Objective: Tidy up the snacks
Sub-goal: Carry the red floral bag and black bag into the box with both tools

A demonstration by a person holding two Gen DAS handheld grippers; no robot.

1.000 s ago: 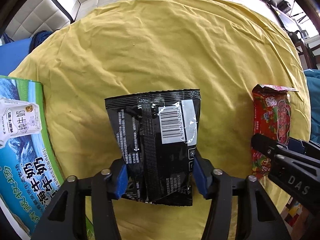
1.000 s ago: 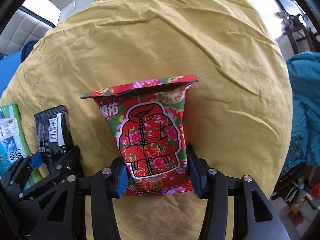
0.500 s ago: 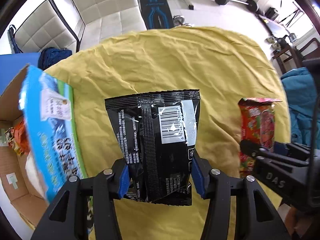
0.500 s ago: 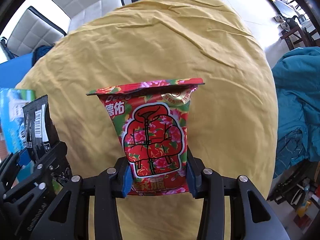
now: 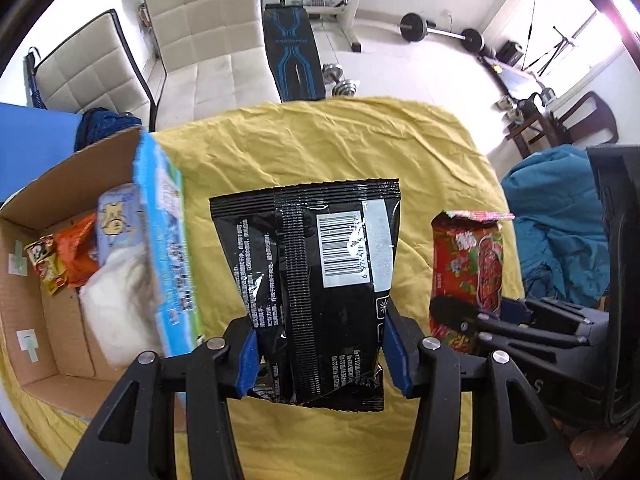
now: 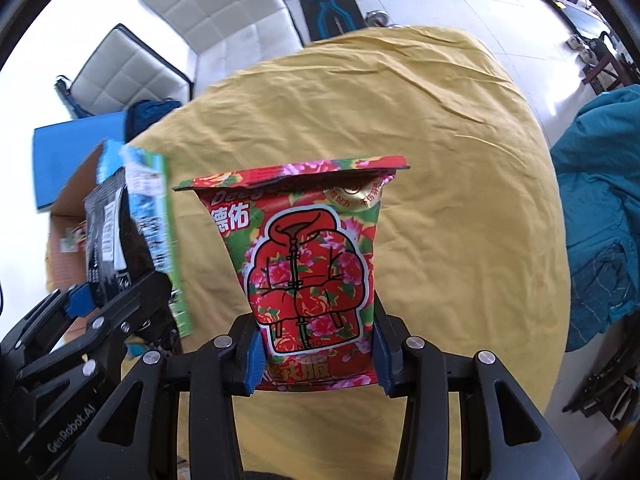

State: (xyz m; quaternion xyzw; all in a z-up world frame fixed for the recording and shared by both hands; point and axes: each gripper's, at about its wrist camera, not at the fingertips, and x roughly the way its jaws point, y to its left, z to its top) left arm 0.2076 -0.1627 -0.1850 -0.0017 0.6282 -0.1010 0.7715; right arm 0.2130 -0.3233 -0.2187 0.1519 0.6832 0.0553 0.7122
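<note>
Left gripper pinches black packet; right gripper pinches red packet. Mid-carry, probably toward carton at frame left. Next: clear its wall, then release.

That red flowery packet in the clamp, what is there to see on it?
The red snack bag is glossy foil printed with pink flowers, green leaves and a drawing of a red padded jacket, with white and yellow Chinese characters. Its crimped top seal is flat and unopened. It stands upright above the yellow cloth, pinched at its lower sides by the blue pads of the right gripper. Nothing else touches it.
</note>
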